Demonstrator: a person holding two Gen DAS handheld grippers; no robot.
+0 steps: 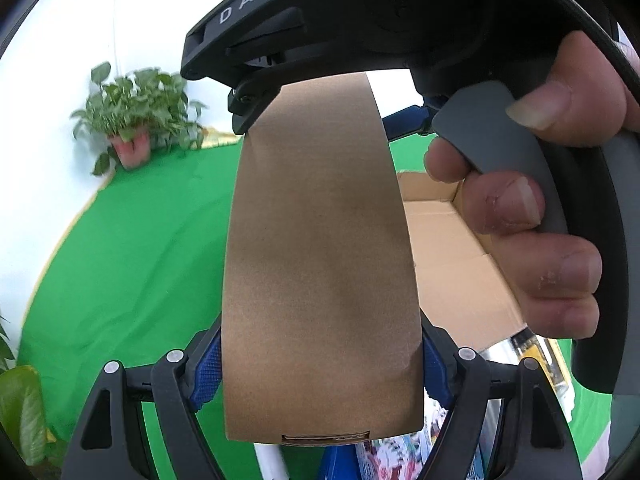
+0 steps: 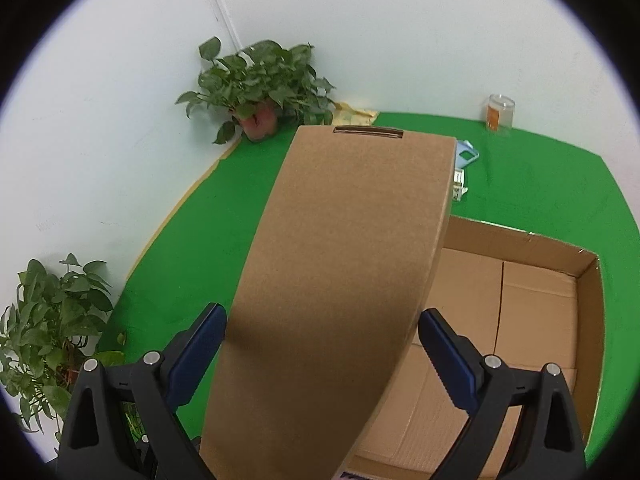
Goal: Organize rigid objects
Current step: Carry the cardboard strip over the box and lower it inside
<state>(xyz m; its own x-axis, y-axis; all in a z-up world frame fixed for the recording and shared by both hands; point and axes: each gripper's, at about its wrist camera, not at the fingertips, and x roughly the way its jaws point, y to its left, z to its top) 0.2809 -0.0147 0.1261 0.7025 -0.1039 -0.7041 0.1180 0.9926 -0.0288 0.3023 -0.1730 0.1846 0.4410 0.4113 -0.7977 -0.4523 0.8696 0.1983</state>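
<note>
The left gripper (image 1: 320,364) is clamping the near end of a flat brown cardboard box (image 1: 320,260); its blue pads (image 1: 208,372) are pressing on both long sides, so the jaws are closed as far as the box's width allows. From the left wrist view, the right gripper (image 1: 404,120) is meeting the same box at its far end, and the person's right hand (image 1: 532,216) is squeezing the grey handle.

In the right wrist view the right gripper (image 2: 322,356) is standing around the box (image 2: 344,260) with its pads (image 2: 448,364) just beside the cardboard. Whether they are really touching it I cannot tell; a thin gap seems to be showing on both sides.

The box is being held in the air above the green table (image 2: 540,168), over the left edge of a large open carton (image 2: 536,312). The carton seems to be the place where it belongs.

To do this step well, both grippers should be moving together and keeping the box level, because one end lagging would be twisting it in the pads. The right pads should be closing firmly before any lowering. The box should be going down along the carton's left wall, flat on the floor, leaving room for other things.
</note>
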